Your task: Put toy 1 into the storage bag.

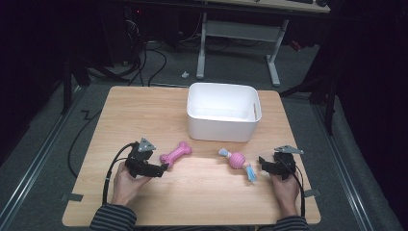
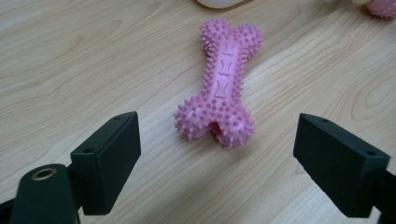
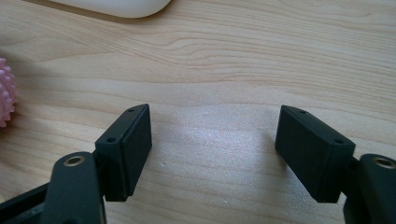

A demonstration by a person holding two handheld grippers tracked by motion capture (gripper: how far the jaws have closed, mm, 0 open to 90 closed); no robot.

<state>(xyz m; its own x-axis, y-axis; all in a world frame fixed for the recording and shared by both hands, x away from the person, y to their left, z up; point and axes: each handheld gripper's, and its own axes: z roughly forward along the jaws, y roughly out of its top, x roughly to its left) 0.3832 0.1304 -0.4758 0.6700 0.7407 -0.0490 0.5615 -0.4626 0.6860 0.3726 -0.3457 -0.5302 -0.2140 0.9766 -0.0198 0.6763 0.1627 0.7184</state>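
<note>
Wooden table (image 1: 202, 192), a person seated at its near edge, one two-jaw tool in each hand. Left gripper (image 1: 162, 168) rests low at the near left, jaws spread wide, nothing between them. Just ahead of its tips lies a pink spiked bone toy (image 1: 175, 154), flat on the wood, angled up and to the right. In the left gripper view the bone (image 2: 220, 86) lies ahead of the gap between the two jaws, near end closest, touching neither.

Right gripper (image 1: 262, 162) sits at the near right, jaws likewise apart over bare wood and holding nothing. Just left of its tips lies a second toy (image 1: 238, 161): a pink spiked ball with pale blue ends; whether they touch I cannot tell. The ball's edge (image 3: 5, 100) shows at the left margin of the right gripper view.

White plastic bin (image 1: 223, 126) stands behind both toys, mid-table, open side up, well apart from either gripper.
</note>
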